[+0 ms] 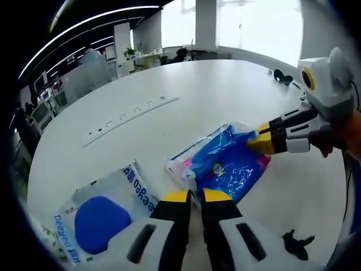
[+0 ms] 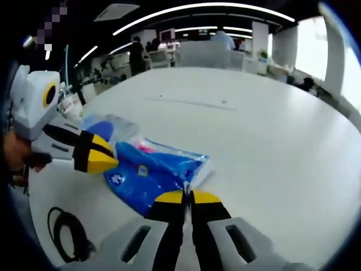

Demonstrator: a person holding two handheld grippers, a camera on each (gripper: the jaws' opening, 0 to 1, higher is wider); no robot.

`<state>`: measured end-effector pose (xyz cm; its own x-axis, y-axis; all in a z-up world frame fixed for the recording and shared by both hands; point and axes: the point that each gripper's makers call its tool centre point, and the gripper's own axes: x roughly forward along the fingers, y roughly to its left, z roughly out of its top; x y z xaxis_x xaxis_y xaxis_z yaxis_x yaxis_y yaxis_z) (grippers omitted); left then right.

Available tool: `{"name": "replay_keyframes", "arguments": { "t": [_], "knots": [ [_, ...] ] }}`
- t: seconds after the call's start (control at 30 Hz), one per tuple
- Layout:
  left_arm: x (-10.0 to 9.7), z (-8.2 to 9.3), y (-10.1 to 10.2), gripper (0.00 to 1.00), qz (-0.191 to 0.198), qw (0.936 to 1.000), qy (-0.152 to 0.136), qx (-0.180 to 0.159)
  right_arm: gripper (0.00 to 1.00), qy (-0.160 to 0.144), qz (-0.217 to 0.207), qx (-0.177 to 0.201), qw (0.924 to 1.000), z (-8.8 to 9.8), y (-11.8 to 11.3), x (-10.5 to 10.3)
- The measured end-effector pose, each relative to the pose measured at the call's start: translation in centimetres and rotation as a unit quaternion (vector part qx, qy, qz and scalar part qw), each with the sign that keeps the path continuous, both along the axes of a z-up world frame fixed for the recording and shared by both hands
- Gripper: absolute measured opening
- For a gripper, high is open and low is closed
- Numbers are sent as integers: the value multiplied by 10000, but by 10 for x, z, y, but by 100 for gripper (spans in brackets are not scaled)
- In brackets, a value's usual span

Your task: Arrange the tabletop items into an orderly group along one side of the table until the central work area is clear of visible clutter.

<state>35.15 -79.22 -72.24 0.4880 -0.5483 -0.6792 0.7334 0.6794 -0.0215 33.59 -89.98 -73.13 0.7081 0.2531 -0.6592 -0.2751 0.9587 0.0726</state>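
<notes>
Both tools, left [image 1: 196, 195] and right [image 2: 188, 197], pinch the soft, light, slippery blue plastic-wrapped packet [image 1: 228, 165] by opposite edges.

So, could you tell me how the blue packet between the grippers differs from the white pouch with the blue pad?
The blue packet is mostly bright blue with pink at one end; the white pouch is pale with blue lettering. Both hand-held grippers pinch the blue packet's edges, while the white pouch lies untouched beside it. Both are flat plastic packs on the white table.
</notes>
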Motion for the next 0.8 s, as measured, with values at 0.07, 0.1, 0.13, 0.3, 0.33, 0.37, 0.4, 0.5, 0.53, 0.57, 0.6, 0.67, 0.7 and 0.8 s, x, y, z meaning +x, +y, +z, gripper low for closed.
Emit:
{"name": "replay_keyframes", "arguments": {
  "t": [0.07,0.1,0.13,0.3,0.33,0.37,0.4,0.5,0.53,0.57,0.6,0.67,0.7,0.8],
  "knots": [
    [-1,1,0,7,23,10000,7,-14,0,1,3,-7,10000,0,0,0],
    [-1,0,0,7,33,10000,14,-20,0,4,5,-5,10000,0,0,0],
    [0,-1,0,7,40,10000,25,-26,0,3,4,-1,10000,1,0,0],
    [0,2,-3,11,118,9999,50,-65,0,7,3,-15,10000,1,-2,0],
    [-1,4,-5,12,143,9998,74,-88,0,14,0,-3,10000,1,-2,0],
    [-1,4,-5,14,149,9998,65,-82,0,21,-2,16,10000,1,-2,1],
    [0,4,-6,15,154,9998,61,-61,0,21,0,26,10000,1,-1,1],
    [0,4,-5,18,175,9998,39,-22,0,23,17,7,10000,2,0,4],
    [0,4,-5,18,185,9998,37,-19,0,18,18,-1,10000,2,0,5],
    [0,5,-5,19,194,9998,42,-15,0,22,17,2,10000,2,0,5],
    [1,5,-5,19,204,9998,36,-7,0,25,12,2,10000,2,0,6],
    [1,4,-2,20,224,9997,47,28,0,43,-19,1,10000,1,-1,6],
    [2,4,-1,20,242,9997,46,29,0,52,-69,21,10000,0,-2,7],
    [2,6,2,21,271,9996,26,34,0,54,-132,50,9999,0,-2,7]
  ]
}}
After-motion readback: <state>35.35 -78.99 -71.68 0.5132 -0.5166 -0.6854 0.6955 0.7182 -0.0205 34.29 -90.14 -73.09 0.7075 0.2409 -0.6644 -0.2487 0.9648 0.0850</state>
